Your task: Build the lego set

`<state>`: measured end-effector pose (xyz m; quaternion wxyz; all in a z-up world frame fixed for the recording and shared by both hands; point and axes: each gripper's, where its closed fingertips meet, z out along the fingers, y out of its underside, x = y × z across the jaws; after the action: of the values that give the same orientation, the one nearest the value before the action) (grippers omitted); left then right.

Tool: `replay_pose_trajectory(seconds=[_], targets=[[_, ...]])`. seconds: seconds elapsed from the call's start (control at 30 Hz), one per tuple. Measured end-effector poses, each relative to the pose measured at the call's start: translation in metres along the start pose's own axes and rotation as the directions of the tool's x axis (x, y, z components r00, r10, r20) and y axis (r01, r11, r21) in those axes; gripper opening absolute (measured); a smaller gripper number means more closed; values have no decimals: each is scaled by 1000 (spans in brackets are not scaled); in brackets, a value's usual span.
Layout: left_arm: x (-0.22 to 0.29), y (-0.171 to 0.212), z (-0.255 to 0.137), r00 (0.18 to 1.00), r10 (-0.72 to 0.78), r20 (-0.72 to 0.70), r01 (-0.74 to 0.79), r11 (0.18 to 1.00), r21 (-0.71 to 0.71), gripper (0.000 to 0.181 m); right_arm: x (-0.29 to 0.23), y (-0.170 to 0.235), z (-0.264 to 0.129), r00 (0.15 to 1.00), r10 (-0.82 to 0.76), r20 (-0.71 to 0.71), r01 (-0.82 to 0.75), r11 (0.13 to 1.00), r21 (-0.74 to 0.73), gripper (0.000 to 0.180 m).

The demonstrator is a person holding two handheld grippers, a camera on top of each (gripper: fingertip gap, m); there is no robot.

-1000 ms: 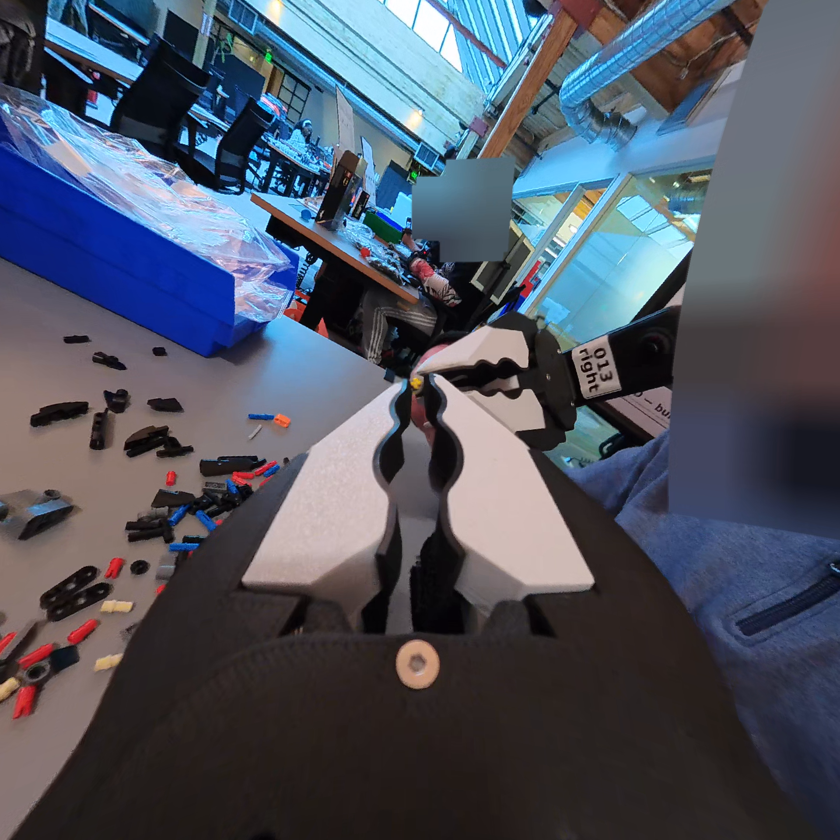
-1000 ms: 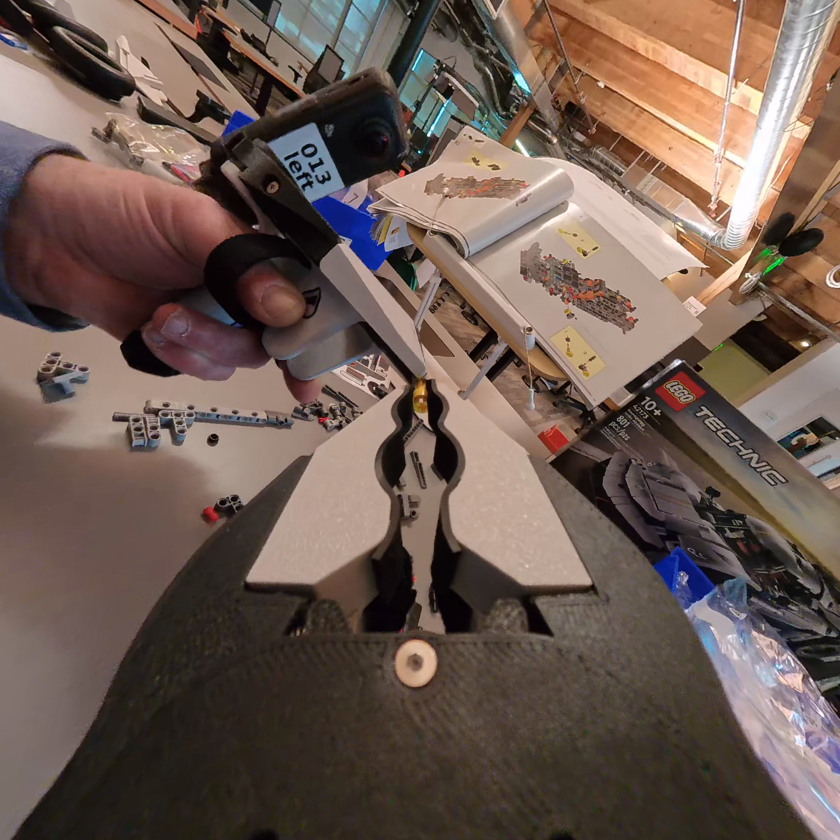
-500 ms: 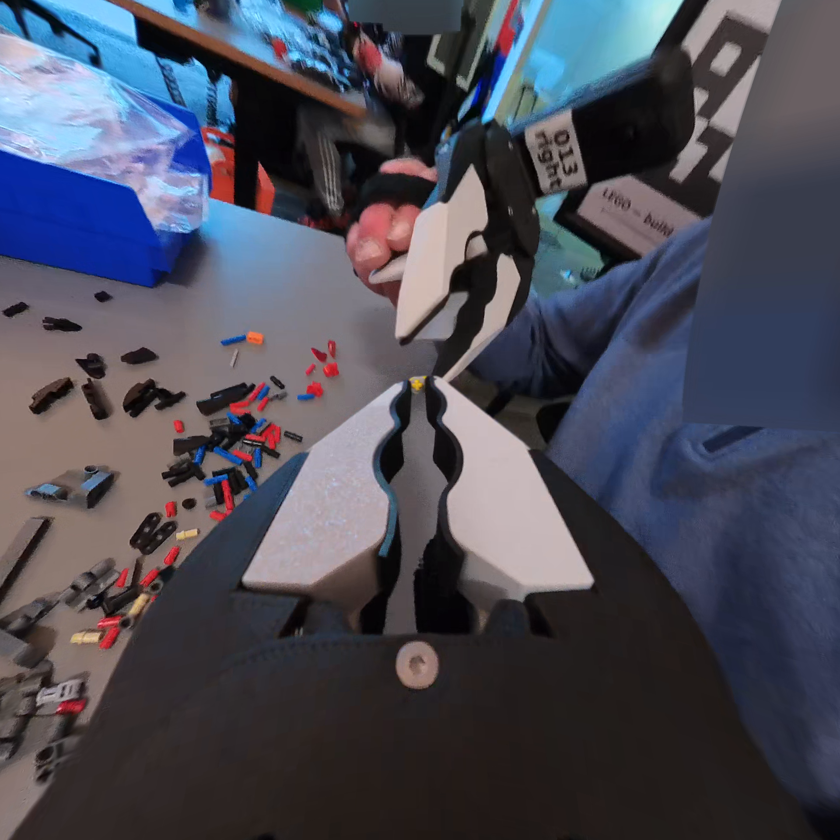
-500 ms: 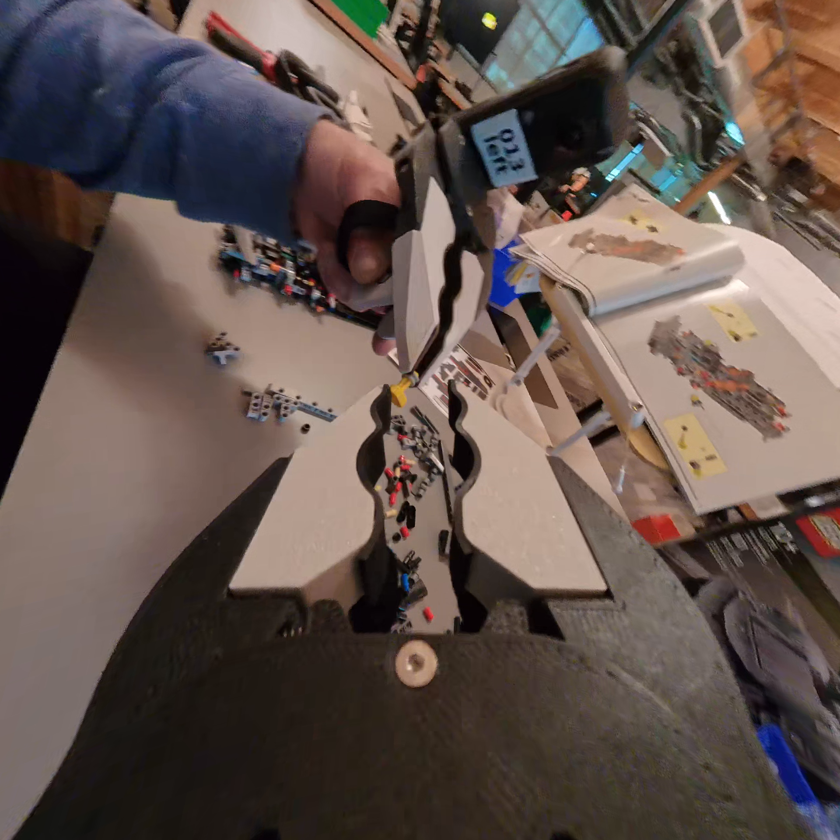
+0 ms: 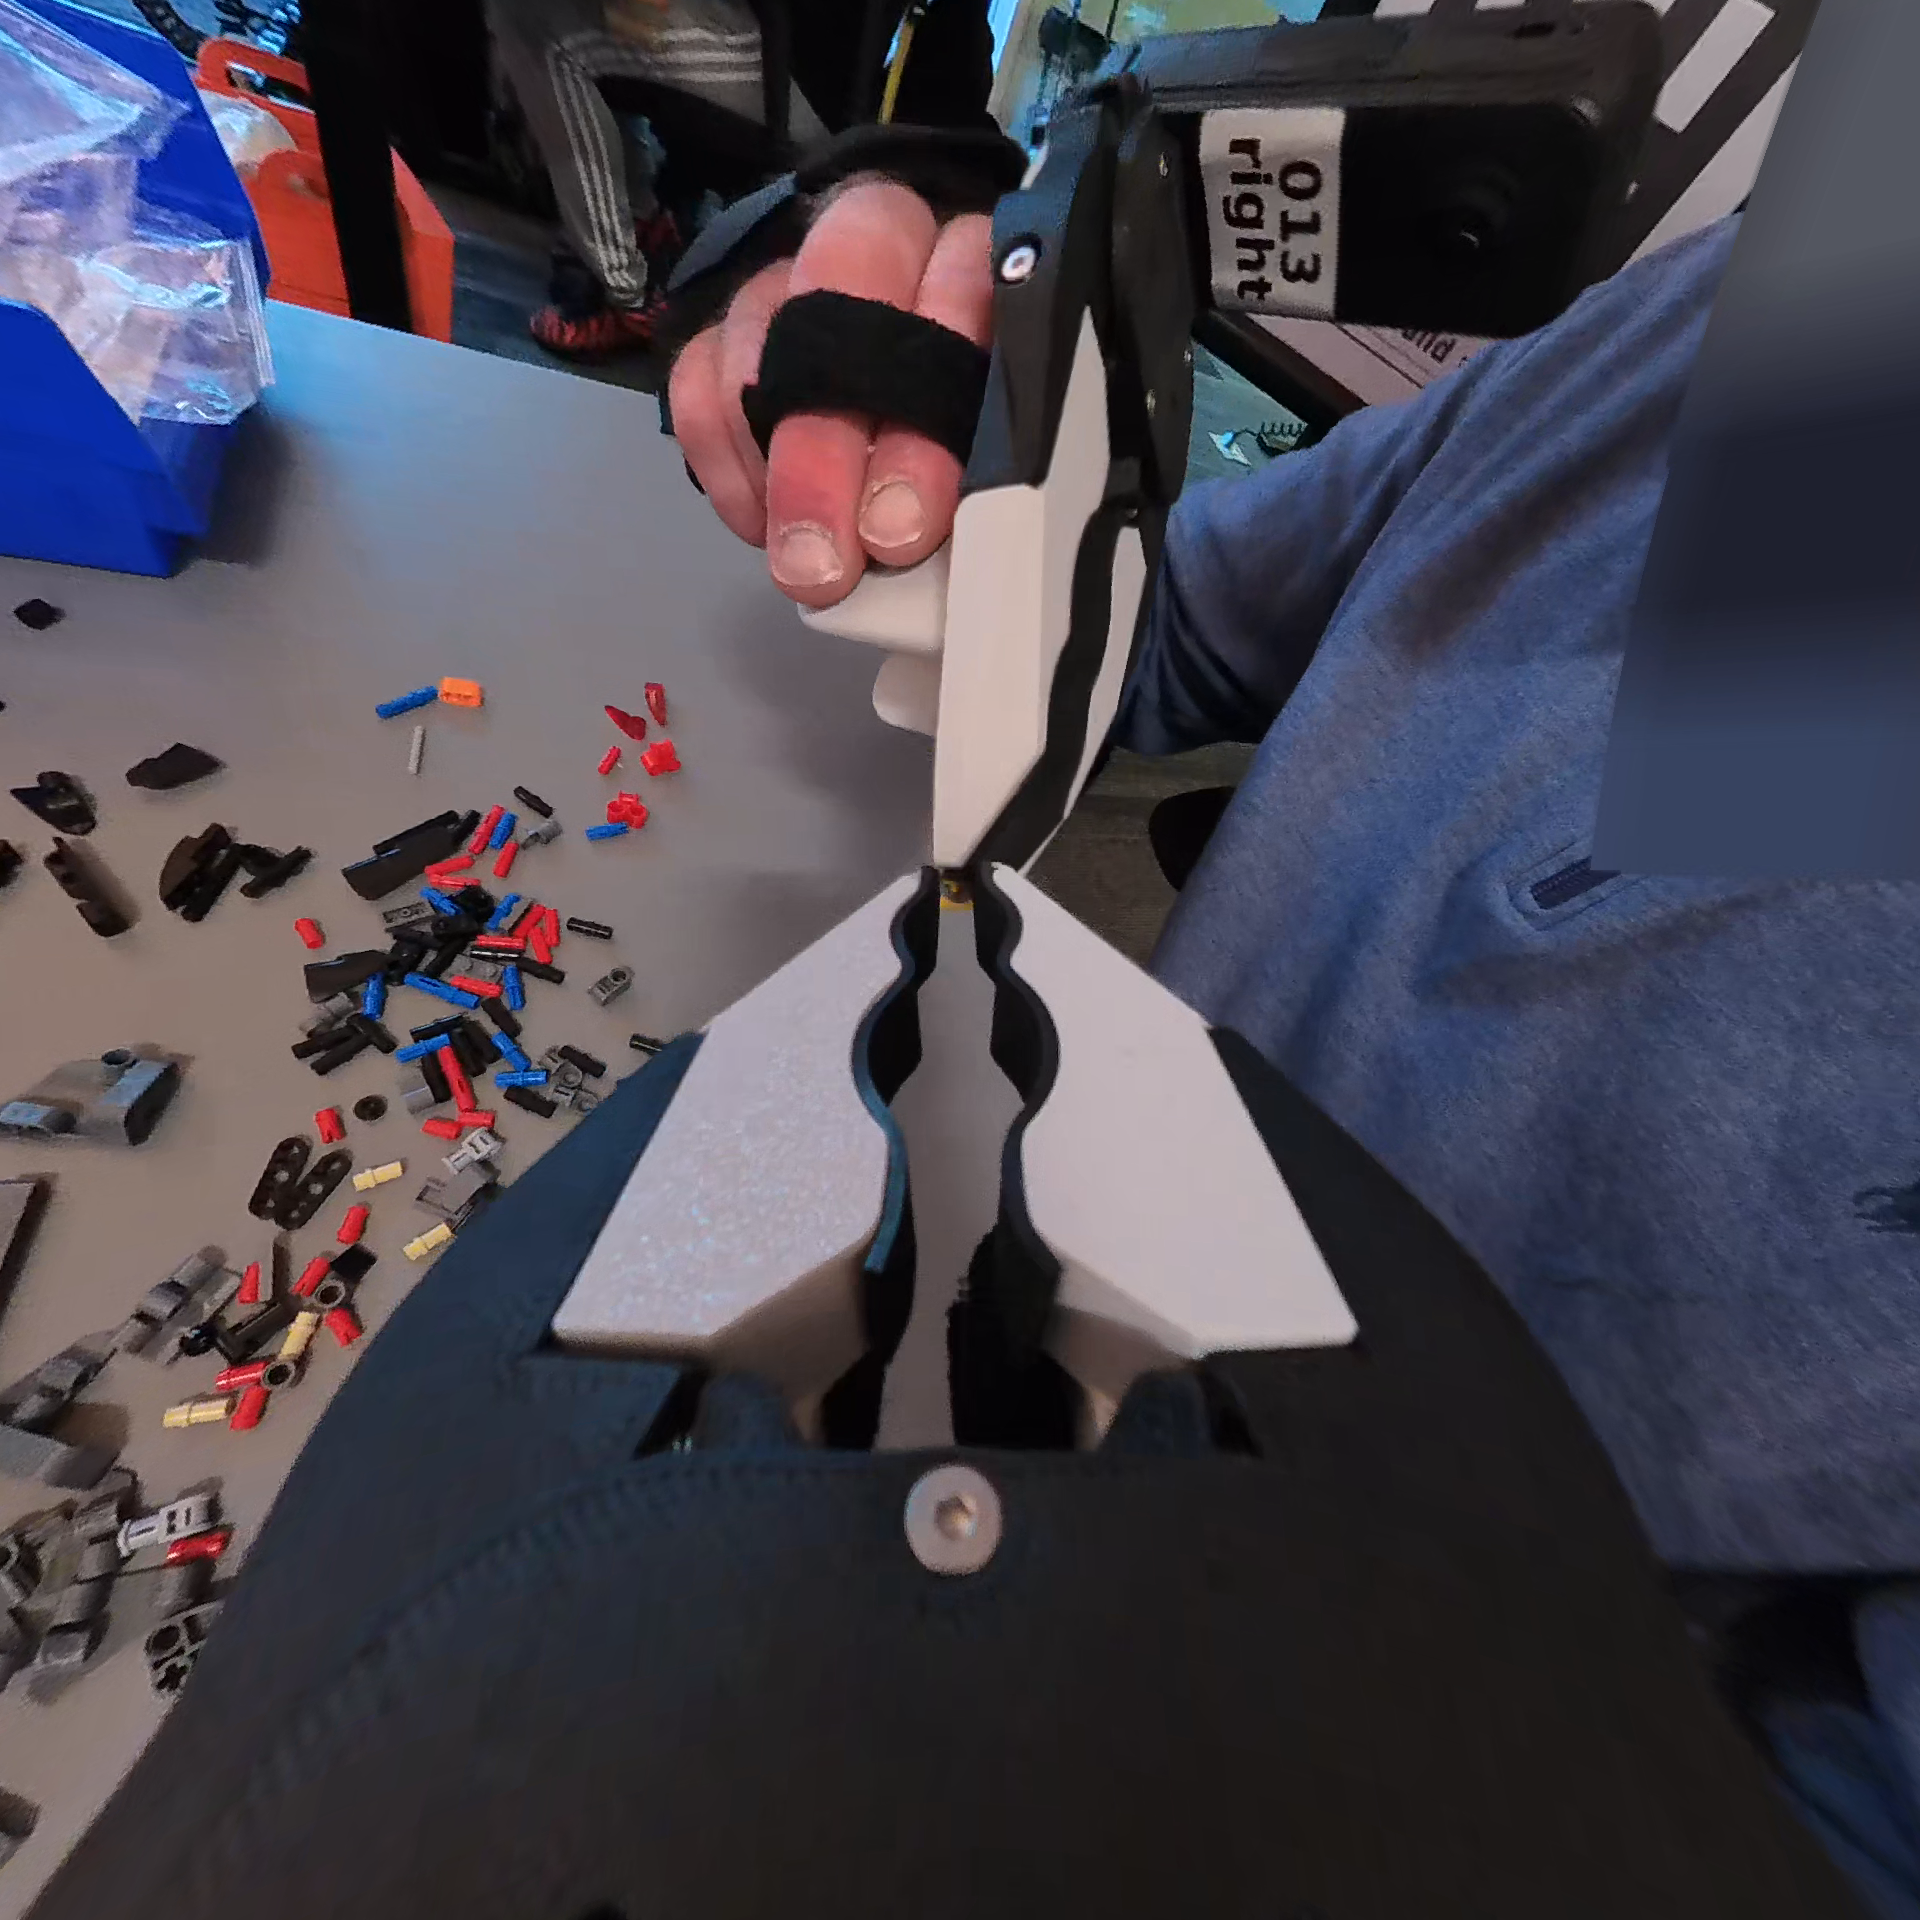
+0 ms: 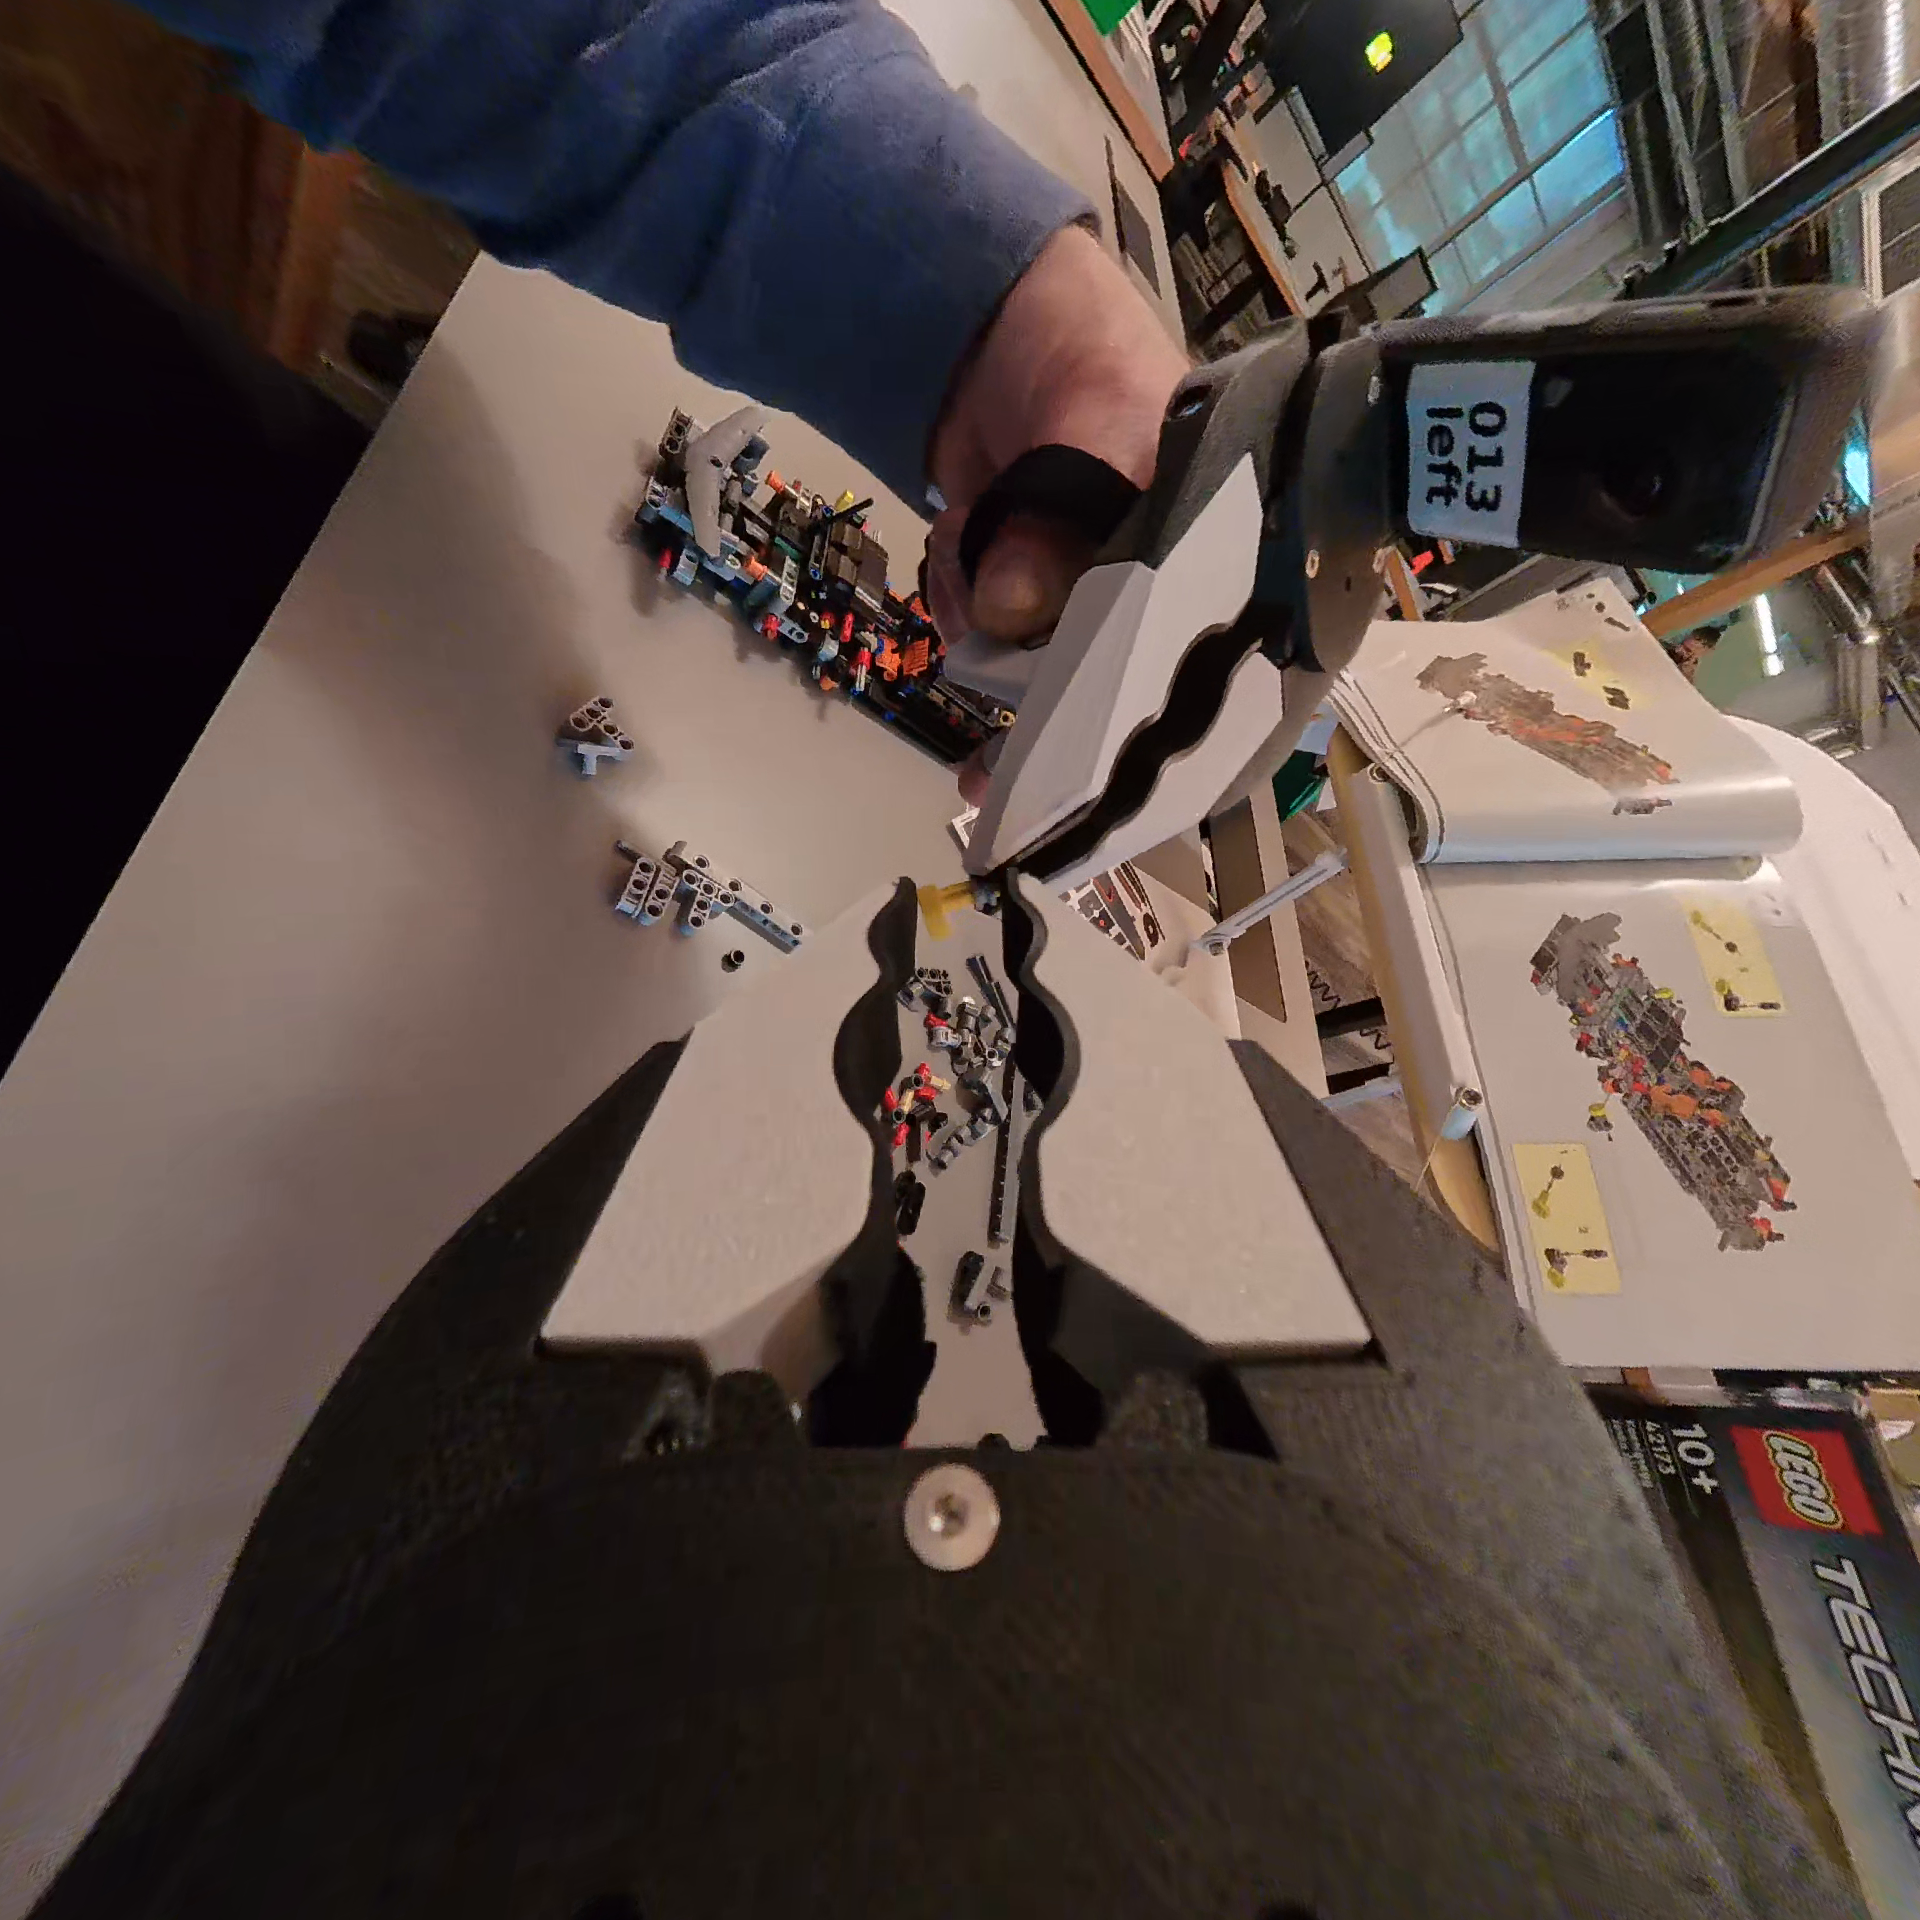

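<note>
Grey table (image 5: 499, 540) fills the left side of the left wrist view, strewn with small red, blue and black lego pieces (image 5: 447, 997), and a blue bin (image 5: 73, 468) with clear plastic bags (image 5: 114, 229) sits at the upper left. Up at centre frame, the left tool (image 5: 954, 891) is pinched down narrow on a tiny yellow peg (image 5: 952, 896), barely showing between its tips. Straight above it the right tool (image 5: 971, 857) points down, a strapped hand (image 5: 842, 416) behind it, its tips meeting the left tool's tips right at the peg.

Over to the right wrist view: the yellow peg (image 6: 945, 906) lies sideways across the gap of the right tool (image 6: 961, 902), whose jaws stand a little apart with the peg between the tips. Whether they truly press it, I cannot tell. The left tool (image 6: 987, 868) comes in from the upper right, closed on the peg's dark end, held by a hand (image 6: 1039, 499) in a blue sleeve (image 6: 727, 177). At upper centre, a half-built model (image 6: 800, 582) rests on the table (image 6: 312, 935); two small grey assemblies (image 6: 696, 894) lie below it. An open instruction booklet (image 6: 1621, 935) stands on the right, with the set's box (image 6: 1787, 1579) at lower right.
</note>
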<state>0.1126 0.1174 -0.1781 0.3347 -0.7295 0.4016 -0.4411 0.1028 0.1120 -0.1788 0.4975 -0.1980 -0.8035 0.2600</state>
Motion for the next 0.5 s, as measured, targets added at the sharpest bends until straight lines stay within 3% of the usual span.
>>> replay_pose_trajectory(seconds=[0.5], targets=[[-5,-12,-1,1000,-22,-16,23,997,70,5,11,4,-6,996,31,-81,-31,1000,6,12]])
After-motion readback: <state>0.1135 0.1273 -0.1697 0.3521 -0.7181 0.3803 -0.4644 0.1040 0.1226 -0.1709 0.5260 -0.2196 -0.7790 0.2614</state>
